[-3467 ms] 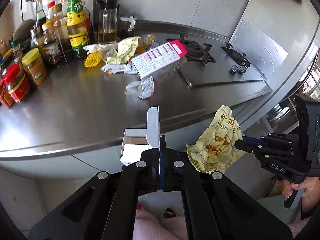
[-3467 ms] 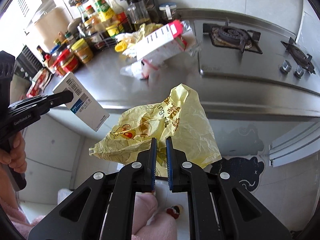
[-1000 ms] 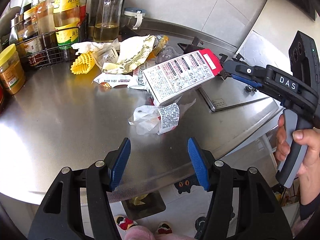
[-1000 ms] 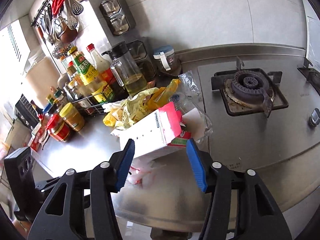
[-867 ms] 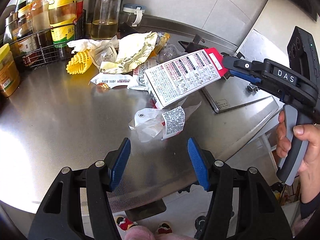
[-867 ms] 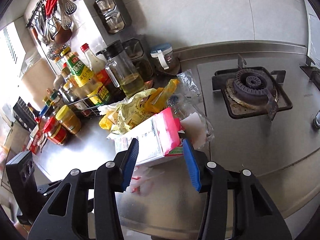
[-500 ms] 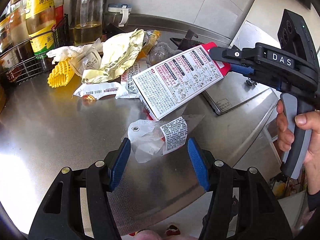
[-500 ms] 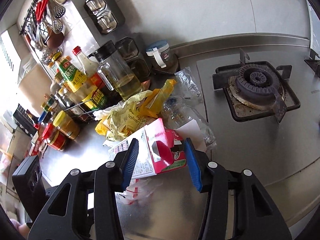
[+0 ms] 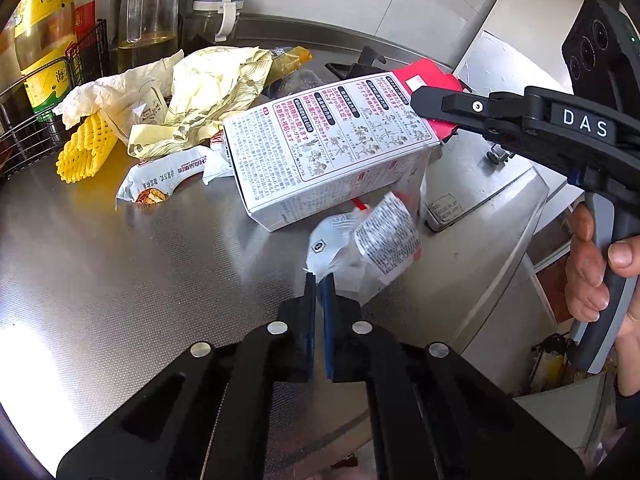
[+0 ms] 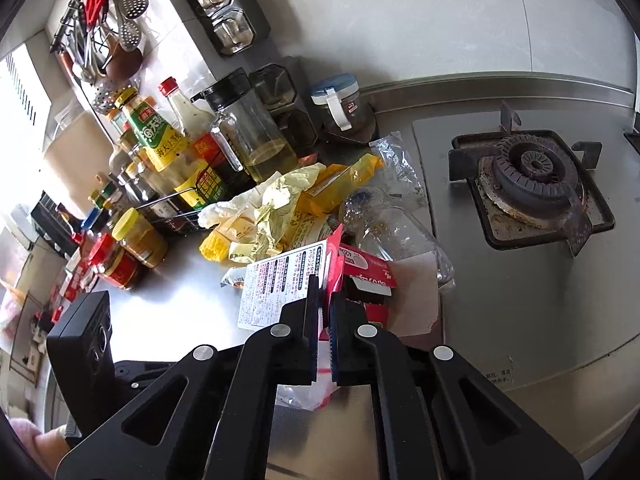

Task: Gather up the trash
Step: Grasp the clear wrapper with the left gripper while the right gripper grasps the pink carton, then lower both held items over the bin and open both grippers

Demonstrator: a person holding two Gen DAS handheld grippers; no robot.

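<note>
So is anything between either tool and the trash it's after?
No. The left tool is shut on the clear wrapper, and the right tool is shut on the box's red flap. Nothing visible intervenes.

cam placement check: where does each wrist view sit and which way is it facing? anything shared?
Left wrist: on the left tongs, facing across the counter, shut on a crumpled wrapper; right tongs and hand visible.
Right wrist: on the right tongs, facing the wall and stove, shut on a box flap.
Shared: box, yellow bag.
</note>
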